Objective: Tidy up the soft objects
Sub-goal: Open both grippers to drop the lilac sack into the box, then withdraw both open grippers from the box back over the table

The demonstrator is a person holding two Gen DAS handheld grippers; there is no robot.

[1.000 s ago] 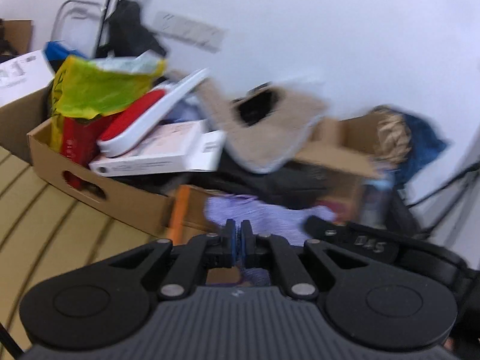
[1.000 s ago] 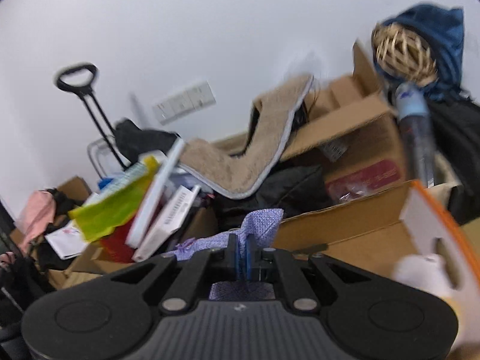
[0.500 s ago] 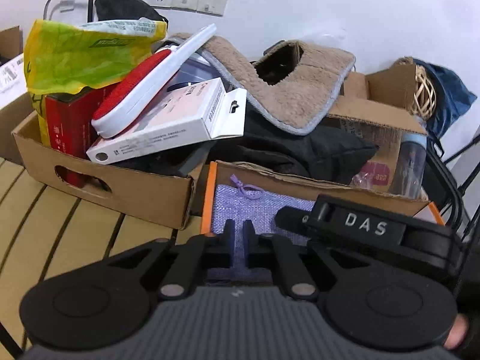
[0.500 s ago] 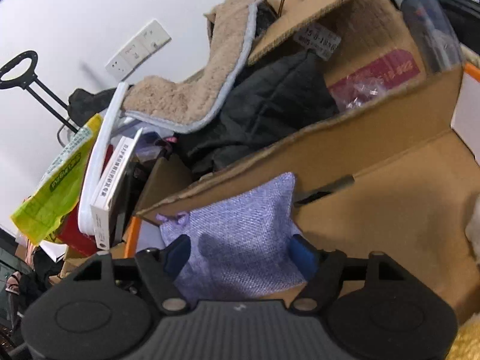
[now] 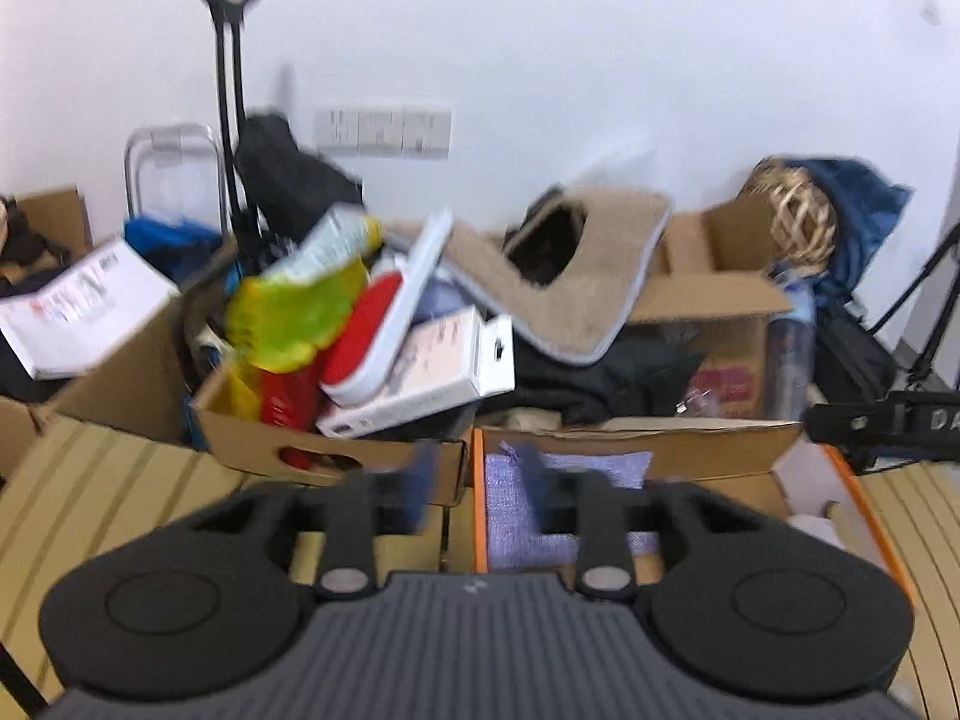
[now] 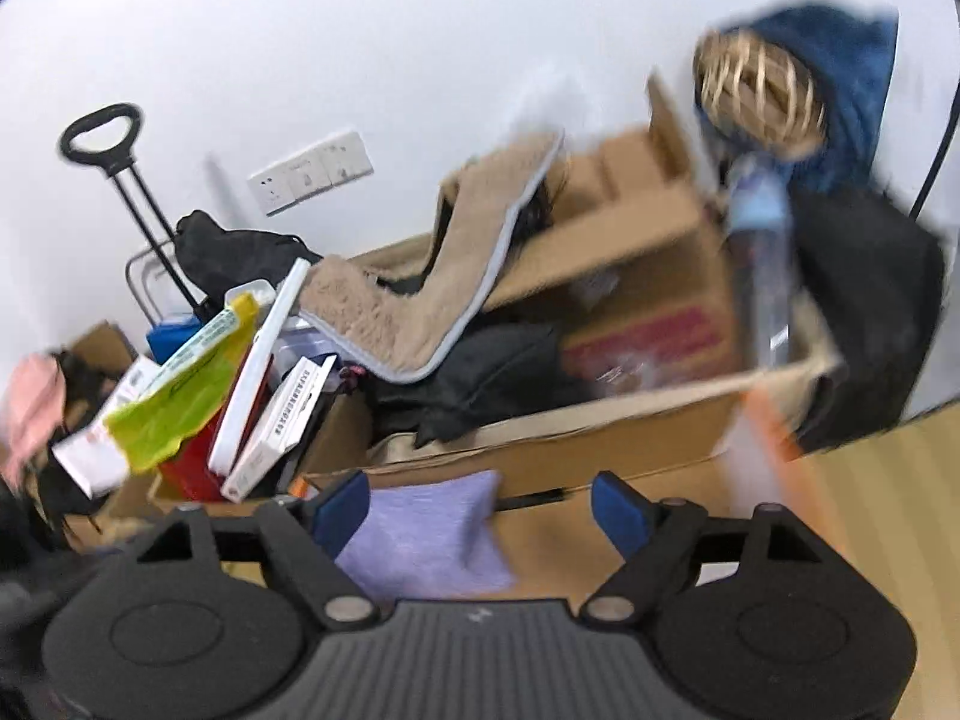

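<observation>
The lilac pouch (image 5: 555, 510) lies flat in the orange-edged box (image 5: 690, 459), at its left end near the left wall, so it looks put away. Both grippers hang over it with nothing in them: the left gripper (image 5: 474, 489) has its jaws spread apart, and the right gripper (image 6: 480, 507) is wide apart too, probably freed for the next soft thing.
</observation>
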